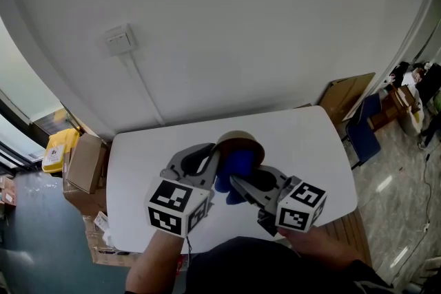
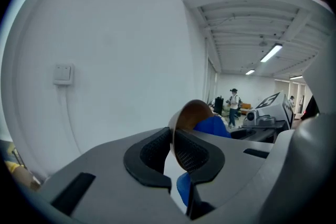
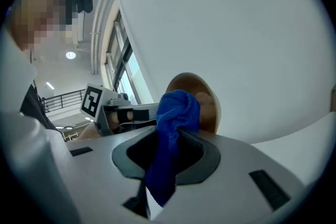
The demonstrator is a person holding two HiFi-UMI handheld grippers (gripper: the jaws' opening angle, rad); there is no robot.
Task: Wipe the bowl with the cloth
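A small brown bowl (image 1: 241, 142) is held up above the white table (image 1: 303, 141), tipped on its side, with my left gripper (image 1: 215, 163) shut on its rim. In the left gripper view the thin rim of the bowl (image 2: 185, 118) passes between the pads of that gripper (image 2: 172, 152). My right gripper (image 1: 236, 184) is shut on a bunched blue cloth (image 1: 236, 169). In the right gripper view the cloth (image 3: 173, 128) sticks out of the gripper (image 3: 167, 152) and presses into the bowl's (image 3: 202, 99) hollow.
A white wall with a switch plate (image 1: 119, 40) and a cable rises behind the table. Cardboard boxes (image 1: 86, 165) and a yellow container (image 1: 58, 148) stand on the floor at the left. A blue chair (image 1: 363, 131) and leaning board (image 1: 348, 94) are at the right.
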